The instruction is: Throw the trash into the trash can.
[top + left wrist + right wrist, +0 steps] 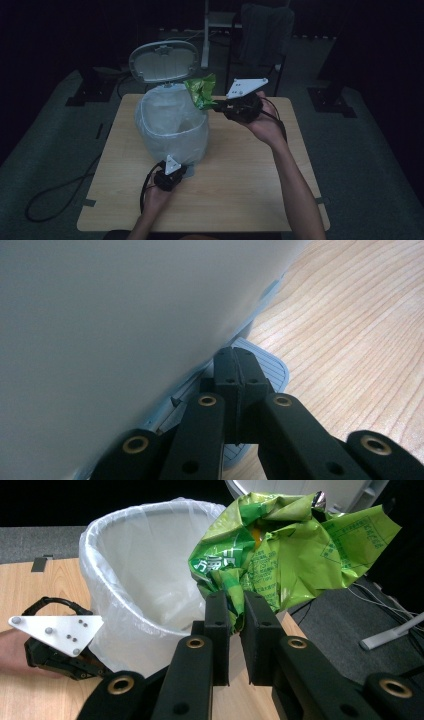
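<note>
A white pedal bin [170,125] lined with a clear bag stands on the wooden table [240,185], its lid [164,61] tipped up and back. My right gripper [218,106] is shut on a crumpled green wrapper [201,90], which it holds above the bin's right rim. In the right gripper view the wrapper [280,545] bulges out beyond the jaws, beside the bin's open mouth [145,565]. My left gripper [184,172] is shut and rests its tips on the bin's grey pedal [270,372] at the foot of the bin wall [110,315].
The bin takes up the table's left middle. Bare wood spreads to the right and front of it. Off the table's far edge stand a dark chair [265,35] and stand legs on the grey floor. A cable [55,195] loops on the floor at left.
</note>
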The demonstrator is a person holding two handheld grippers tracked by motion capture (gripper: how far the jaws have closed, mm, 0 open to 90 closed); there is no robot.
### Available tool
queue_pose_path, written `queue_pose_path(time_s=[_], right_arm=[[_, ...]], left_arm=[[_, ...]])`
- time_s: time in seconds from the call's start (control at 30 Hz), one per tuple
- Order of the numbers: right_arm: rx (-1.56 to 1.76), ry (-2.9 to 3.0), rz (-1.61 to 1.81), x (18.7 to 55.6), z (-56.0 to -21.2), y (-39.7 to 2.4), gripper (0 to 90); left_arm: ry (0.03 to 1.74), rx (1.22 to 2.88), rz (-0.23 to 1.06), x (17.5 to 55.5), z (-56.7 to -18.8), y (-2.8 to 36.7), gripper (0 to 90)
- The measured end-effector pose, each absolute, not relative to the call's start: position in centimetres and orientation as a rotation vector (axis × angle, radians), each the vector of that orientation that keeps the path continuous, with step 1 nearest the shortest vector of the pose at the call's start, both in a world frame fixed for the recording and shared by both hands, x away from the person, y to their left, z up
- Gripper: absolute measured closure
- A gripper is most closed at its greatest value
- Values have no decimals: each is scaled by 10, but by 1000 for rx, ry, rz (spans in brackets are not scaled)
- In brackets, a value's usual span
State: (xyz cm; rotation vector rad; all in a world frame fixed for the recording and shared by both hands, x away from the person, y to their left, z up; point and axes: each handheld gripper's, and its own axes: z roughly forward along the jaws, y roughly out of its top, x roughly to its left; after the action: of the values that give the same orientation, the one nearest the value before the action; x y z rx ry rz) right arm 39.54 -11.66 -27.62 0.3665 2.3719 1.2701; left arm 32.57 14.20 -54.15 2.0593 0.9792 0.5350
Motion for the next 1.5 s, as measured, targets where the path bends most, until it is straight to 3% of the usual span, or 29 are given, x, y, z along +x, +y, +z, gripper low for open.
queue_pose_path(time_s=[1.5], right_arm=[[318, 2387, 1323, 402, -270, -74, 816]], left_arm=[[979, 2059, 532, 326, -542, 142, 900]])
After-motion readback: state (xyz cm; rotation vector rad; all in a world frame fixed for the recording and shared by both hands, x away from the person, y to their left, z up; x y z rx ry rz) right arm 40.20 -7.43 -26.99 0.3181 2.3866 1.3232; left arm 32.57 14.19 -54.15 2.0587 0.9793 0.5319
